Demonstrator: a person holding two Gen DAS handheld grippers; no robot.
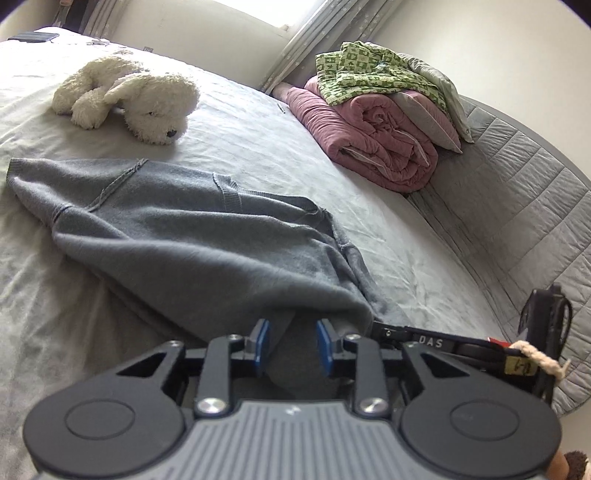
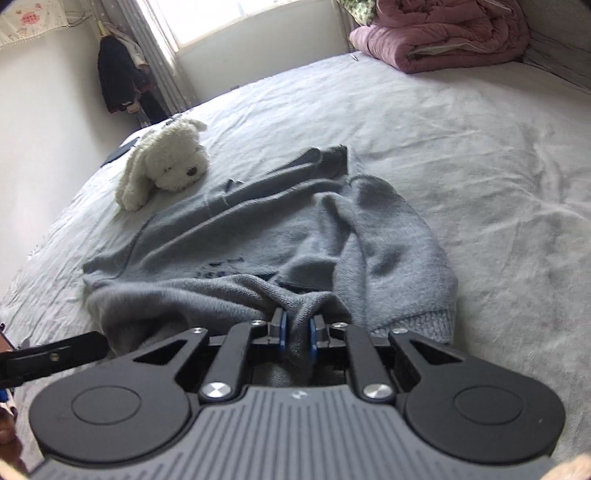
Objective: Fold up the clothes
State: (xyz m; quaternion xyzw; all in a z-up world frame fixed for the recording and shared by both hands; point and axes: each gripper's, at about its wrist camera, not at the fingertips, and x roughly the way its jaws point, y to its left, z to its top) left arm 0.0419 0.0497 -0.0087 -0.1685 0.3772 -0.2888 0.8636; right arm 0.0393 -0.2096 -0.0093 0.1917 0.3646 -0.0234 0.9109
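A grey knit sweater (image 1: pixel 184 229) (image 2: pixel 258 236) lies crumpled on the bed sheet (image 1: pixel 240 122) (image 2: pixel 443 147). Its near edge rises towards both grippers. My left gripper (image 1: pixel 293 341) has a fold of that edge between its blue pads (image 1: pixel 263 343). The jaws stand apart and do not squeeze the fold. My right gripper (image 2: pixel 297 332) is shut on a bunched ridge of the sweater's near hem. The cloth is pinched between its pads (image 2: pixel 282 332). The two grippers sit close side by side. A black part of the right gripper shows in the left wrist view.
A white plush dog (image 1: pixel 140 99) (image 2: pixel 166 162) lies beyond the sweater. A rolled pink quilt (image 1: pixel 376 136) (image 2: pixel 443 33) with a green patterned garment (image 1: pixel 369 74) on top sits at the far right by a grey padded bed edge (image 1: pixel 517 221). Dark clothes (image 2: pixel 122 81) hang near the window.
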